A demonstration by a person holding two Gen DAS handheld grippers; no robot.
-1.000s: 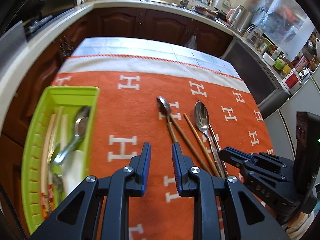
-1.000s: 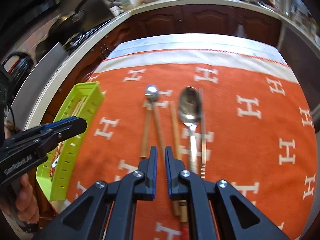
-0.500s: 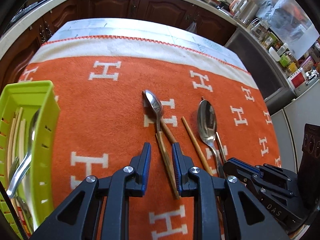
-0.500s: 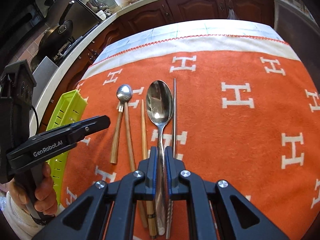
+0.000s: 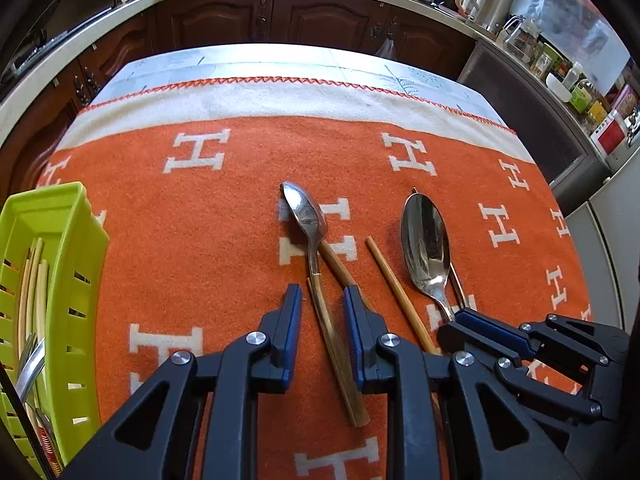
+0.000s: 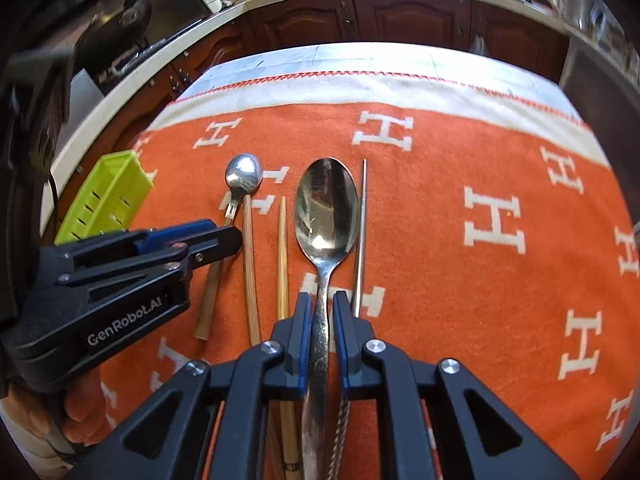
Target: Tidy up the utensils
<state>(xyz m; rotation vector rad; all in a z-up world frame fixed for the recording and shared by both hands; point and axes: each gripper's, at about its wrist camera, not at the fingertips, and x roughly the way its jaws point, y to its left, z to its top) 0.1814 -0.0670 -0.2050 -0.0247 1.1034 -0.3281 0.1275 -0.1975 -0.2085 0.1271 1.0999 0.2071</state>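
On the orange blanket lie a small wooden-handled spoon, two wooden chopsticks, a large steel spoon and a thin metal chopstick. My left gripper is open with its fingers on either side of the small spoon's wooden handle. My right gripper is open, its fingers close on either side of the large spoon's handle. The green utensil tray stands at the left and holds chopsticks and cutlery.
The blanket covers a table with a white strip along its far edge. Dark kitchen cabinets and counters with jars and kettles surround it. The left gripper's body sits close beside the right one.
Both grippers have moved forward and down over the utensils. The left now straddles the small spoon's handle and the right straddles the large spoon's handle.
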